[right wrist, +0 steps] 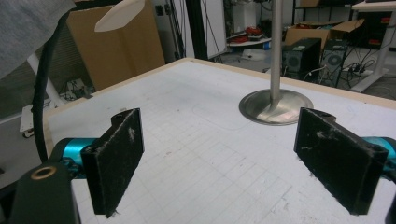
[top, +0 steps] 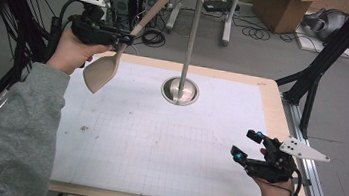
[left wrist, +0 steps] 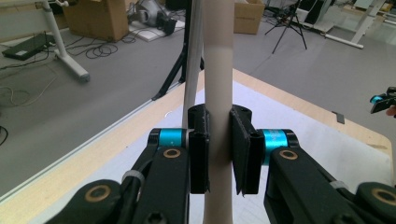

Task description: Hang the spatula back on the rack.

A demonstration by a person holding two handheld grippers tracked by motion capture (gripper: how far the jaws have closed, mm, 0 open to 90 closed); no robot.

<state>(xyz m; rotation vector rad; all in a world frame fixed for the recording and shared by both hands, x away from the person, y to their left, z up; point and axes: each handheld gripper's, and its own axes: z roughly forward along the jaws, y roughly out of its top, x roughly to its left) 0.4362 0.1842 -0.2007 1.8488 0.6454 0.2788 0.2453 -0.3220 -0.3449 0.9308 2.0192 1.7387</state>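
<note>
- Left gripper (top: pixel 125 40), raised over the table's far-left corner: jaws closed on the handle of a wooden spatula (top: pixel 102 71); in the left gripper view we see the handle (left wrist: pixel 218 93) pinched betw. both pads.
- Spatula hangs tilted in the air, blade down and twd. the person, handle end up and away.
- Right gripper (top: pixel 245 145), near the table's right edge: jaws wide apart, nothing betw. them.
- We note a metal stand (top: pixel 180 89), round base on the white mat (top: pixel 157 141), pole upright.
- Mat covers the wooden table (top: pixel 272 105).
</note>
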